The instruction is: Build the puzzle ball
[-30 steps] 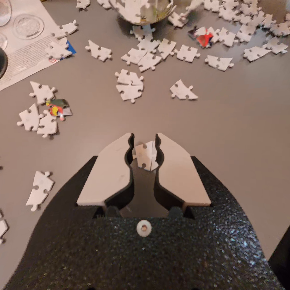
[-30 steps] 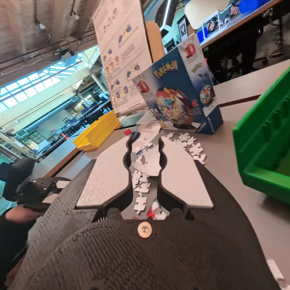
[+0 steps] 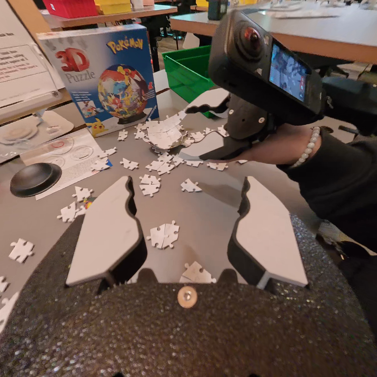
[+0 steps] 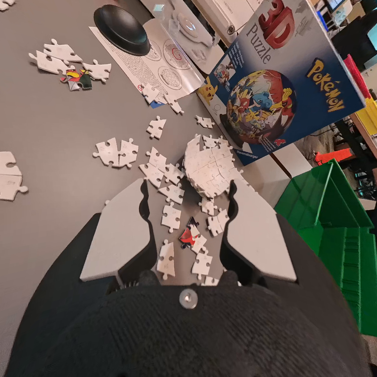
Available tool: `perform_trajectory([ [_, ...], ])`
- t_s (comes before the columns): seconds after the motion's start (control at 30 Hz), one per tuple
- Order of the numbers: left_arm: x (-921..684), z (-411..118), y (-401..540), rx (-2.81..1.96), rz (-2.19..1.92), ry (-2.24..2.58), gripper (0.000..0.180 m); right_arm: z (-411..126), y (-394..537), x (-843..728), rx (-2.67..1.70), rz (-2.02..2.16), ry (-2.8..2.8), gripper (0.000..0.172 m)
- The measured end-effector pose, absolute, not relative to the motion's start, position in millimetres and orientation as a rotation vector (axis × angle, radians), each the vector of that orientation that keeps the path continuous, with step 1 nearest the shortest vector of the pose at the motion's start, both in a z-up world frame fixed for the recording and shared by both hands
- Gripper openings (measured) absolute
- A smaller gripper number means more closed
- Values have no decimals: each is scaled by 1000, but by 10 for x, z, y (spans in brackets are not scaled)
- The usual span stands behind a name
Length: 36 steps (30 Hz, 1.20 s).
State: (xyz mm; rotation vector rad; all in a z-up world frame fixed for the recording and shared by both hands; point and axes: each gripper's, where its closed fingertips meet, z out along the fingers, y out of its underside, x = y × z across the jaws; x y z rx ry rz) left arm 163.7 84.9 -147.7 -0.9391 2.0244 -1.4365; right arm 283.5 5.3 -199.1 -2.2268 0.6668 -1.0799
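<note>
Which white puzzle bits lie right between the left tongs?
The joined pair of white pieces, flat on the grey table between the open left tongs, untouched.

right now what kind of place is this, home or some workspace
Probably a shared workshop or lab, not a home: rows of long tables, stacked storage bins like the green bin, and a grey worktable strewn with puzzle pieces.

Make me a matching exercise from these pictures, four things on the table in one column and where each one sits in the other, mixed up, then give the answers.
Things:
1. black round stand
2. joined pair of white pieces
3. curved half-built shell
4. green bin

Places:
A. in front of the puzzle box
B. on the printed sheet
C. on the table between the open fingers of the left gripper
D. right of the puzzle box, behind the right gripper

Pairs: 1-B, 2-C, 3-A, 4-D
</note>
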Motion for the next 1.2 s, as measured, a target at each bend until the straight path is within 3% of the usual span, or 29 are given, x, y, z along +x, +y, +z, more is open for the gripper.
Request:
perform_trajectory([
  [0.33, 1057, -1292, 764, -1072, -1693, 1945, 101, -2083, 115, 2244, -2292, -1044, 629, 100],
  [0.5, 793, -1253, 666, -962, -1696, 1961, 82, -1935, 69, 2085, -2169, -908, 722, 101],
  [0.7, 915, -1162, 811, -732, -1473, 1911, 83, -1963, 22, 2024, -2165, -806, 711, 78],
  [0.9, 983, -1283, 773, -724, -1479, 1970, 84, -2005, 145, 2036, -2172, -830, 623, 69],
  [1.03, 1085, -1415, 789, -748, -1480, 1999, 82, -2083, 320, 1971, -2170, -737, 539, 36],
  [1.13, 1182, -1374, 794, -764, -1540, 2018, 68, -2109, 286, 2000, -2178, -751, 483, 0],
  [1.2, 1273, -1275, 800, -759, -1620, 2002, 54, -2133, 242, 2064, -2181, -740, 500, 0],
])
